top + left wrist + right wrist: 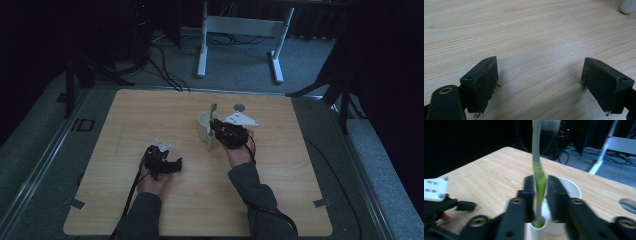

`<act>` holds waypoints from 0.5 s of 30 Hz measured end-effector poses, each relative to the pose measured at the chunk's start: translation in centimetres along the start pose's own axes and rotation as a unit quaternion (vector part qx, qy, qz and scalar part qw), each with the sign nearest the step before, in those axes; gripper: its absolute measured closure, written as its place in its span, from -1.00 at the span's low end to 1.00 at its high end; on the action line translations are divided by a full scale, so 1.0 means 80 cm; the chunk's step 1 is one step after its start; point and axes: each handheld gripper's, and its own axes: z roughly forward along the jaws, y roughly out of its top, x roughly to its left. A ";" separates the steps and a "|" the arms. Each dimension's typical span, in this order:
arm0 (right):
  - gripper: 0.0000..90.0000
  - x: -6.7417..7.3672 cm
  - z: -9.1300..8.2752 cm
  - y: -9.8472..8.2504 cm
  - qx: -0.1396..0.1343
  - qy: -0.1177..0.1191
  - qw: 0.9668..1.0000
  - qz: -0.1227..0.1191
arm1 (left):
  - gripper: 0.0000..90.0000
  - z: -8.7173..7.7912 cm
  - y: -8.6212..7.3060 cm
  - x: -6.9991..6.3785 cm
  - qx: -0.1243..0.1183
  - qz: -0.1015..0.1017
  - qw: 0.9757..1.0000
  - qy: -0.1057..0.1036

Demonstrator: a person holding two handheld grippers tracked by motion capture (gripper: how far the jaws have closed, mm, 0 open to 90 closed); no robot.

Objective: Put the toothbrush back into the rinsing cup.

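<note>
The toothbrush (213,111) stands upright in a white cup (204,123) near the middle of the wooden table (150,110), with the right gripper (217,129) at it and the left gripper (172,165) resting well apart.

In the left gripper view, its 2 jaws are spread over bare wood.

In the right gripper view, the jaws flank the green-and-grey toothbrush (537,170) closely; I cannot tell whether they pinch it.

Wooden table (190,200), white cup (205,125) holding green toothbrush (213,110), right tongs (216,131) at cup, left tongs (176,165) resting apart.
</note>
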 end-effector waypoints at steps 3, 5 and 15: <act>0.10 0.003 0.003 -0.001 0.018 0.018 1.000 -0.007 | -0.68 0.000 0.000 0.000 0.000 0.001 1.000 0.000; -0.10 0.008 0.004 -0.002 0.028 0.011 0.999 -0.020 | -0.68 0.000 0.000 0.000 0.000 0.000 1.000 0.000; -0.28 0.009 0.004 -0.009 0.034 0.005 0.999 -0.021 | -0.68 0.000 0.000 0.000 0.000 0.000 1.000 0.000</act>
